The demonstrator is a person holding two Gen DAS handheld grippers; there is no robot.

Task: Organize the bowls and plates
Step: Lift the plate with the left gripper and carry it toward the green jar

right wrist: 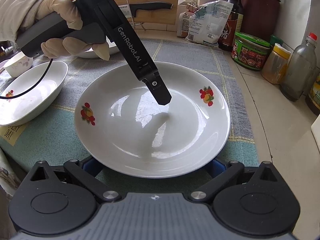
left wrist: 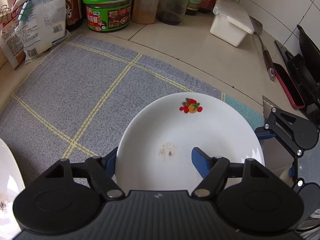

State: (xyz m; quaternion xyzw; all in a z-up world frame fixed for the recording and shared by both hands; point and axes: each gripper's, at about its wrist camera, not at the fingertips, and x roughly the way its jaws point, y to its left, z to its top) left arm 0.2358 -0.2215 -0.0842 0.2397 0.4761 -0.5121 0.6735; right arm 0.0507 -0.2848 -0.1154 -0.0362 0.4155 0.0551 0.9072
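Note:
A round white plate with fruit prints [right wrist: 140,132] lies on the checked cloth [right wrist: 236,92]. My left gripper [left wrist: 154,160] is open across the plate's [left wrist: 210,128] rim: one blue finger [left wrist: 200,162] is inside the plate, the other [left wrist: 110,160] is outside it. In the right wrist view the left gripper's finger [right wrist: 162,96] hangs over the plate's middle. My right gripper [right wrist: 154,166] is open, its blue fingertips just under the plate's near rim. An oval white dish [right wrist: 30,94] lies to the left, with a small cup [right wrist: 19,65] behind it.
Along the back stand a green-lidded jar [left wrist: 108,10], a yellow-lidded spice jar [left wrist: 146,4], bottles [left wrist: 175,0] and flour bags [left wrist: 44,18]. A white lidded box [left wrist: 232,20], a spatula [left wrist: 266,54] and a red-edged phone [left wrist: 288,86] lie at the right. Another white dish edge [left wrist: 8,176] is at the left.

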